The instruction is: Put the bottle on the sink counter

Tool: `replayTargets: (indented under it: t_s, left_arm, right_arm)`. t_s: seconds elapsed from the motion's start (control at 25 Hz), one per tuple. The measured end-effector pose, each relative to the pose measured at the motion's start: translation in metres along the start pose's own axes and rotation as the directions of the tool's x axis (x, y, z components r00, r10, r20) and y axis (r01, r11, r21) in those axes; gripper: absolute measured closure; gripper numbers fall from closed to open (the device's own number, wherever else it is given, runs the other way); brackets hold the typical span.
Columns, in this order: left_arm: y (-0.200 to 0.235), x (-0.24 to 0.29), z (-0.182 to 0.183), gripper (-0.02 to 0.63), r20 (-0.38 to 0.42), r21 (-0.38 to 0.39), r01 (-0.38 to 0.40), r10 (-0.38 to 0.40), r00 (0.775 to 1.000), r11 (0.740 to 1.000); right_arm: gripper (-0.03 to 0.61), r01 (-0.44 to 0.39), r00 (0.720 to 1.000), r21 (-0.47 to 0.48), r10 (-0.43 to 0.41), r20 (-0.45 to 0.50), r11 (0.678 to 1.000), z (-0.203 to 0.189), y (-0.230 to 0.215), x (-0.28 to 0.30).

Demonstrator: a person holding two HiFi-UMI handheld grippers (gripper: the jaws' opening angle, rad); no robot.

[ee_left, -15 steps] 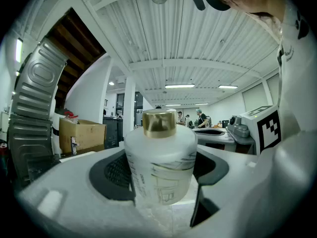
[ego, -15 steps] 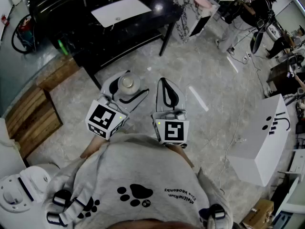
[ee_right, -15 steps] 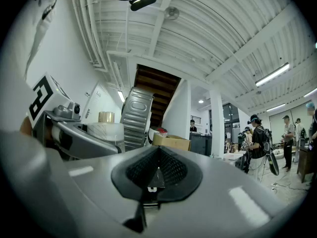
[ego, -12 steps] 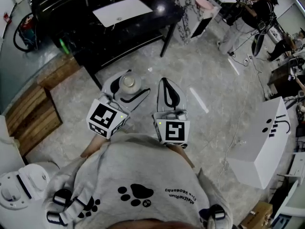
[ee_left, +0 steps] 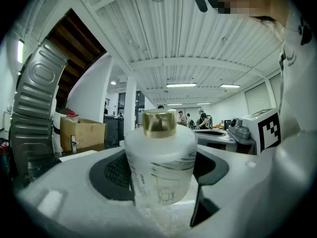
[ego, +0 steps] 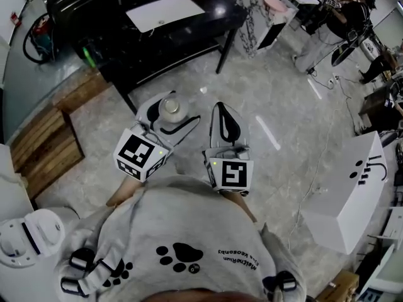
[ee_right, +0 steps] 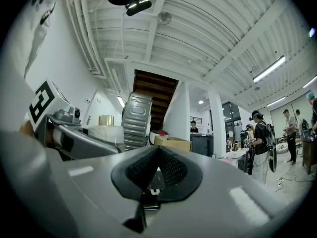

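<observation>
Clamps the fingers (ee_left: 64,187) of the left gripper (ego: 177,111) wide on a frosted white bottle (ee_left: 161,167), with the dark pads pressed against its body from both sides. Holds the bottle upright, gold cap (ee_left: 159,122) on top, in the air above the floor and well apart from the counter. Shows the right gripper (ee_right: 157,155) just beside the left one, fingers shut on each other, ribbed pads meeting with nothing between them. Points both grippers roughly level, marker cubes (ego: 140,156) close to a grey sweatshirt (ego: 179,257) printed with a black paw.

Below, grey marble-patterned floor (ego: 277,106). Ahead, a glossy black counter (ego: 217,14) carrying a white sink basin (ego: 165,12) with a small drain hole. To its left, slatted wooden pallets (ego: 44,146) on the floor. To its right, a marble-patterned cabinet (ego: 261,17). Farther right, a standing person in dark clothes (ego: 343,17) among cables and equipment. Near the right edge, a white box (ego: 352,187) marked with a black hook and dots. Overhead in both gripper views, a white ribbed ceiling with strip lights, white pillars, a dark wooden stair underside and a cardboard box (ee_left: 81,133).
</observation>
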State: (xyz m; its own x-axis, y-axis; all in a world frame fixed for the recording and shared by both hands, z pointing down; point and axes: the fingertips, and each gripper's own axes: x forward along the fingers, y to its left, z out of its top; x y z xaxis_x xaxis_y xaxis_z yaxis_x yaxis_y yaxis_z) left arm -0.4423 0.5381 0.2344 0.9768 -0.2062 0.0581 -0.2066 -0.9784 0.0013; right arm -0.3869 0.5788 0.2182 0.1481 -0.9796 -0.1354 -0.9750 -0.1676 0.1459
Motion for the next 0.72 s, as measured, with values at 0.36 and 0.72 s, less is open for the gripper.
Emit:
replayTargets:
  t_s: [0.36,0.72]
  left_arm:
    - [0.026,0.032,-0.004,0.268,-0.008,-0.013,0.022,-0.022,1.0,1.0]
    - [0.096,0.098,-0.007,0.268,-0.007,-0.007,0.059,-0.059,0.998,0.998]
  right_arm:
    - [0.577,0.011,1.0,0.006,-0.011,-0.028,1.0,-0.017,-0.016,0.028]
    - [0.577,0.032,0.999,0.01,-0.031,-0.043,0.999,-0.034,-0.046,0.117]
